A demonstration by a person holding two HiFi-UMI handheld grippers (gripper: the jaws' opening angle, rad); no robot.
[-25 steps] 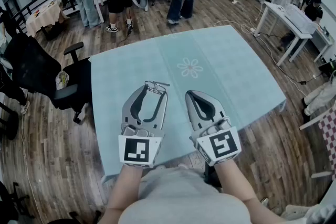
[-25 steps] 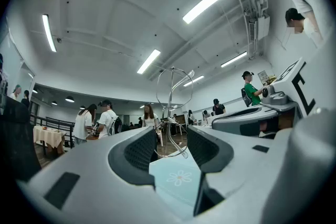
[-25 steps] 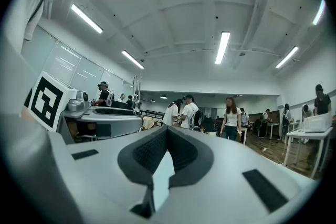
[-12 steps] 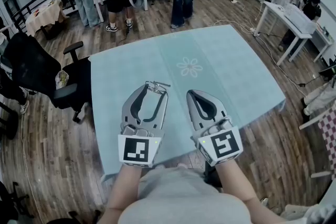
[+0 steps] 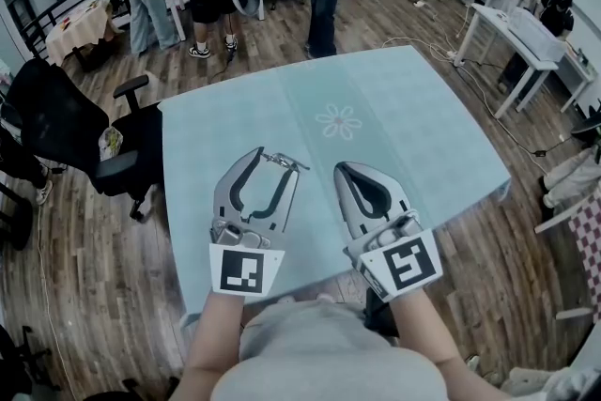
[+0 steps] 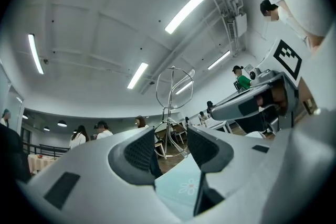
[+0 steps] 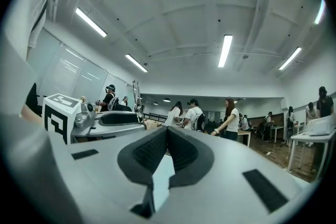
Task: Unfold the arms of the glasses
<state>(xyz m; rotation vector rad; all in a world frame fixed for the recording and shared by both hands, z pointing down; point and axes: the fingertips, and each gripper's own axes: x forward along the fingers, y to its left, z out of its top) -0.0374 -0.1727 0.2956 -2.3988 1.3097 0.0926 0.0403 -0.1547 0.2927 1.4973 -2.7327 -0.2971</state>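
Teal counter (image 5: pixel 404 136) spreads beneath me. My left gripper (image 5: pixel 273 161) fingers clamp the glasses (image 5: pixel 286 161), held aloft at nine o'clock from my right gripper (image 5: pixel 346 170), whose fingers are closed, empty.

No words, numbers or brand names can be read anywhere. The only signs are black-and-white square code patterns, one on the left marker cube (image 5: pixel 243 269) behind the left gripper (image 5: pixel 275 160), another on the right marker cube (image 5: pixel 404 263) behind the right gripper (image 5: pixel 346 168)
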